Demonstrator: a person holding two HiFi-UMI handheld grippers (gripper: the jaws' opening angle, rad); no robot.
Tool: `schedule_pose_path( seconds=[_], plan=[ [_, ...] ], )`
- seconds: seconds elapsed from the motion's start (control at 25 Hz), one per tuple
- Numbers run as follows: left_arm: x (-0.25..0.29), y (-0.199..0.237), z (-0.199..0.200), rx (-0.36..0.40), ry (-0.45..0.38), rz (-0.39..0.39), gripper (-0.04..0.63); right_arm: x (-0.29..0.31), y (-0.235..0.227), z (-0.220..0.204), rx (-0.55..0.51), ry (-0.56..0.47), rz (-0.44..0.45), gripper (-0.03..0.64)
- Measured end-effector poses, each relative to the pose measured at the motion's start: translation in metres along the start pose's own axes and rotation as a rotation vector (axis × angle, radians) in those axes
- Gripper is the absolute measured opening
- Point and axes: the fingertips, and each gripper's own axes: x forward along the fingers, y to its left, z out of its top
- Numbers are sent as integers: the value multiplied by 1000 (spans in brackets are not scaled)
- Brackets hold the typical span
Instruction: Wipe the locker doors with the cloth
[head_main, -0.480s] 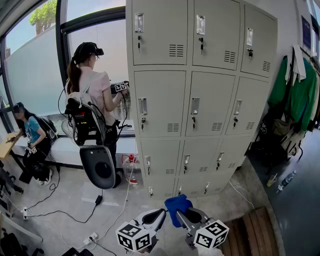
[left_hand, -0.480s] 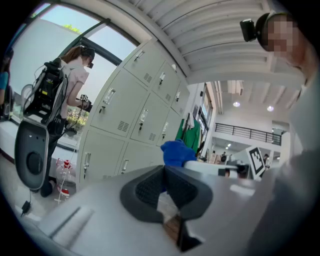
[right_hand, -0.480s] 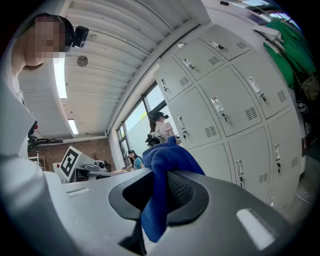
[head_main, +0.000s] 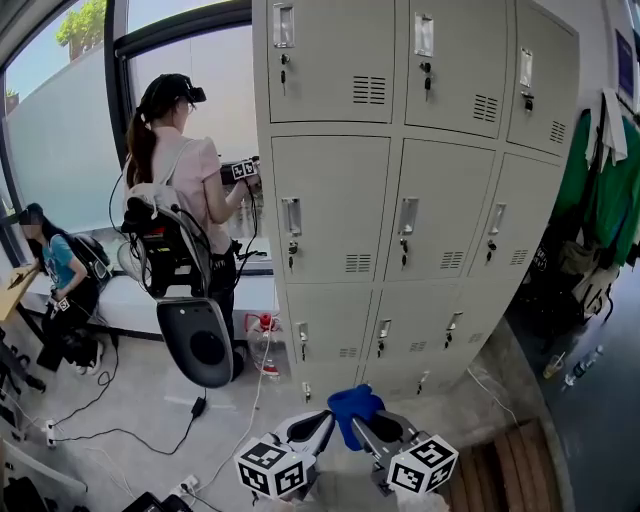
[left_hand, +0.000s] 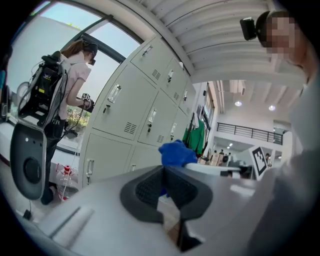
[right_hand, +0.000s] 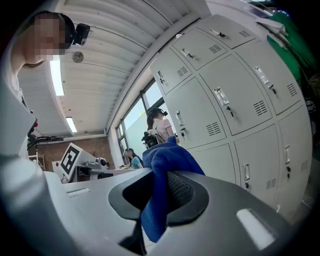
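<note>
Evidently readying to wipe, the right gripper (head_main: 366, 428) pinched the cloth (head_main: 352, 402), held low and near, apart from the far lockers (head_main: 400, 200); the left gripper (head_main: 318, 426) sat closed, empty.

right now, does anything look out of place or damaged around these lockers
Nothing looks damaged or spilled. The locker doors all sit shut and square. The only untidy bit is loose cables trailing over the floor at left. The blue cloth is clamped in the right gripper.
</note>
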Motion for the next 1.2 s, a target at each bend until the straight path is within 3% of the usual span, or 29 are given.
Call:
schedule_pose_path(
  seconds=[0.2, 0.56, 0.88, 1.2],
  plan=[
    [26, 61, 45, 26, -25, 43, 7, 69, -15, 47, -31, -74, -3, 58],
    [68, 147, 140, 126, -102, 5, 6, 174, -56, 103, -80, -145, -37, 58],
    [99, 183, 155, 97, -90, -67, 6, 215, -90, 113, -84, -132, -70, 57],
    [110, 195, 196, 114, -159, -31, 6, 239, -93, 163, -175, -163, -7, 58]
  ],
)
